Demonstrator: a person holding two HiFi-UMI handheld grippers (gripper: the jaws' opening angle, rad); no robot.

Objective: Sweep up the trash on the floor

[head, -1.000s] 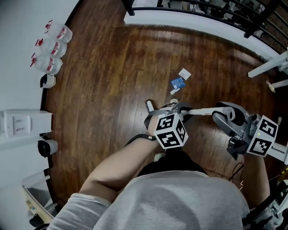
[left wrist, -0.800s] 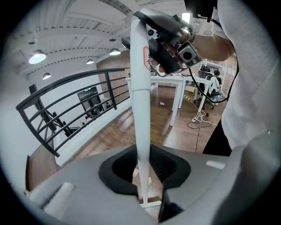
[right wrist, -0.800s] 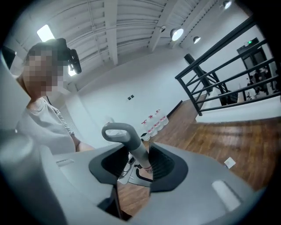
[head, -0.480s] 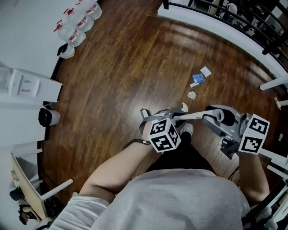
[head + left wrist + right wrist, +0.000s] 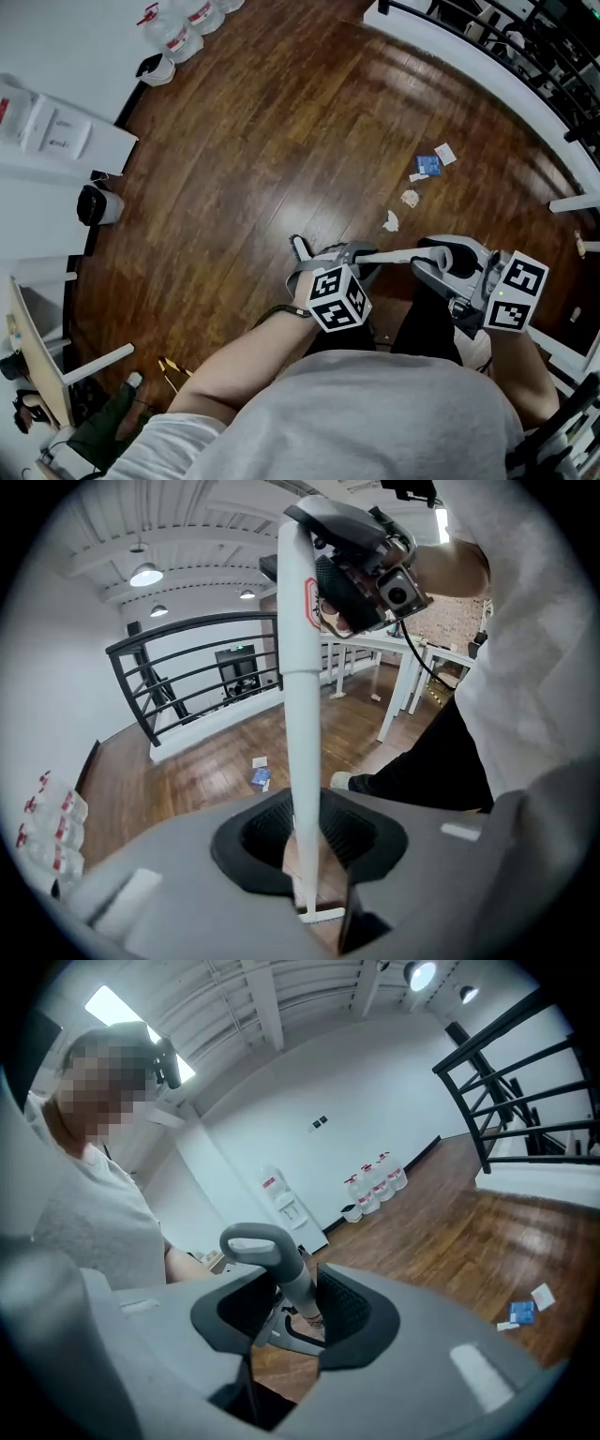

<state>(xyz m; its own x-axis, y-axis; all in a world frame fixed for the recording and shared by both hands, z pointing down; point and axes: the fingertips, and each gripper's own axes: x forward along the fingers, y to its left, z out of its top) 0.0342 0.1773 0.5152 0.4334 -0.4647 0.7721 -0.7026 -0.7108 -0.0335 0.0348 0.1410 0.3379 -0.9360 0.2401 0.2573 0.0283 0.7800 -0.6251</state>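
A white broom handle [image 5: 398,255] runs level between my two grippers in the head view. My left gripper [image 5: 339,258] is shut on the white shaft [image 5: 300,667]. The right gripper [image 5: 448,261] is shut on its grey looped grip [image 5: 281,1265]. The broom's head is hidden below me. Trash lies on the wooden floor ahead to the right: a blue packet [image 5: 428,165], a white paper slip [image 5: 445,153] and crumpled white bits [image 5: 391,221]. The blue packet [image 5: 261,778] also shows in the left gripper view, and the same packet [image 5: 521,1312] in the right gripper view.
Water bottles [image 5: 178,33] stand by the white wall at the far left, near a white cabinet [image 5: 56,131]. A black railing [image 5: 487,37] on a white kerb curves along the far side. A white table leg [image 5: 577,202] stands at the right. My legs and shoe are under the handle.
The head view has swung, so the wall items slid up and left and the trash sits further right. Both grippers keep their hold on the handle.
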